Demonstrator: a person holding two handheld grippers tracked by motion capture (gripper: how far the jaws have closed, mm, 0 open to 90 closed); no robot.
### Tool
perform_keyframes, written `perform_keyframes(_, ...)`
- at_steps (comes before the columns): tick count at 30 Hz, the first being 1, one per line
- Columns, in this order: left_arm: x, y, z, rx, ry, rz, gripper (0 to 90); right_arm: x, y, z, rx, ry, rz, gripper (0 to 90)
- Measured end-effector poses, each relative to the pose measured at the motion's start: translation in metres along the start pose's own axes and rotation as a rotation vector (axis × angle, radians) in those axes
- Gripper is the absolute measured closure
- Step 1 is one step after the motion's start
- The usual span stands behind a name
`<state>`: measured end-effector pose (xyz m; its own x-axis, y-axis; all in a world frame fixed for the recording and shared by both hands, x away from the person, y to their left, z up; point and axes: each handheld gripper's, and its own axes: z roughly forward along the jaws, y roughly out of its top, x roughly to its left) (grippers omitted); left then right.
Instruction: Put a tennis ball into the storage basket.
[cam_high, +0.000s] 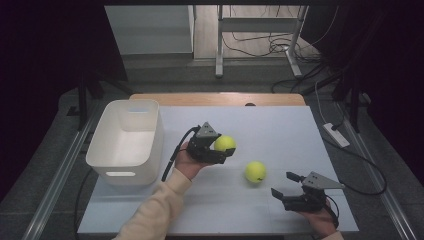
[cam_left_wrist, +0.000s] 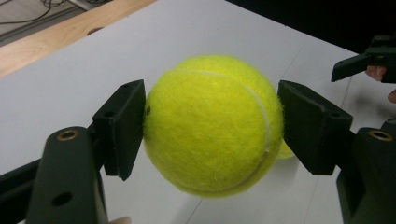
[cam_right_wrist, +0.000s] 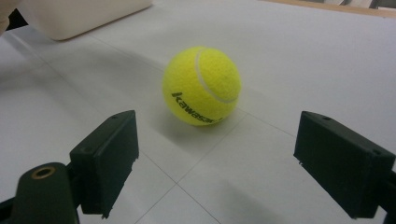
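Left gripper (cam_high: 220, 148): jaws clamped on a tennis ball (cam_left_wrist: 212, 123), one pad on each side at about mid-height, ball off the table surface, shadow under it in the left gripper view. Grip looks centred but the pads are flat and the ball is round and fuzzy, so contact is only a small patch per side. Judged risk: a quick swing or wrist roll lets the ball squirt out forward or down, then it rolls across the white table (cam_high: 280, 130).

White bin (cam_high: 125, 142) sits left of the held ball, near the table's left edge, apparently the drop target. Risk: releasing low or short of the rim, so the ball hits the near wall and bounces back; or the gripper body clips the rim and shoves the light bin.

Right gripper (cam_high: 287, 187), near right: jaws wide apart, holding nothing, aimed at the second ball (cam_right_wrist: 201, 86), which rests on the table between the two hands, just ahead of the jaws, not touching them. Risk: one pad touches first and nudges the ball away, possibly off the table edge. Closing off-centre would pinch it out.
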<state>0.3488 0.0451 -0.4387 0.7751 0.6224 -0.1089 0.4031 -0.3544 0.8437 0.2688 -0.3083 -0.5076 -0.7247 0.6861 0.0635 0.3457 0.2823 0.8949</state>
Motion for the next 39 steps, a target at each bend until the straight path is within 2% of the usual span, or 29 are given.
perform_keyframes(39, 0.001, 0.011, -0.039, -0.112, 0.016, 0.008, 28.2, 0.000, 0.000, 0.000, -0.002, -0.004, 0.003, 13.7)
